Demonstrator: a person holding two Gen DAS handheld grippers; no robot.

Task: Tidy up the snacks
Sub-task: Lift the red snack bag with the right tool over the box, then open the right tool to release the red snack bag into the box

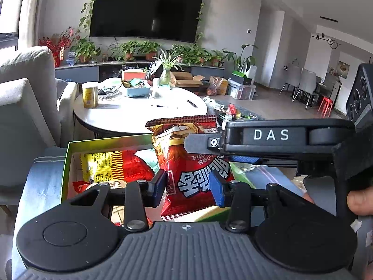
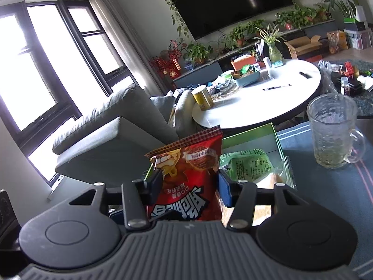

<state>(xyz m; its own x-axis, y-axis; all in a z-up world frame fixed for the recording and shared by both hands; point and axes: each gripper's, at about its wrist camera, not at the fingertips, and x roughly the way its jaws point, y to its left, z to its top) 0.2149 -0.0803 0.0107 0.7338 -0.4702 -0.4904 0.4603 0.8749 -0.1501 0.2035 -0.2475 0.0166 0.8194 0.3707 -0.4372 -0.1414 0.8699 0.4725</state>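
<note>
Living room behind, TV (image 1: 145, 8) dark, and down front a blue cloth counter (image 2: 331, 196) carries the green box (image 1: 67, 163). Both tools are on the same red snack bag (image 1: 186, 163): the right tool (image 2: 188, 187) pinches it from the side, the left tool (image 1: 190, 186) has a pad on either edge, apparently gripping too. It stands upright over the box, beside the packets inside. Looks like placement; next comes lowering it in, then releasing.
</note>
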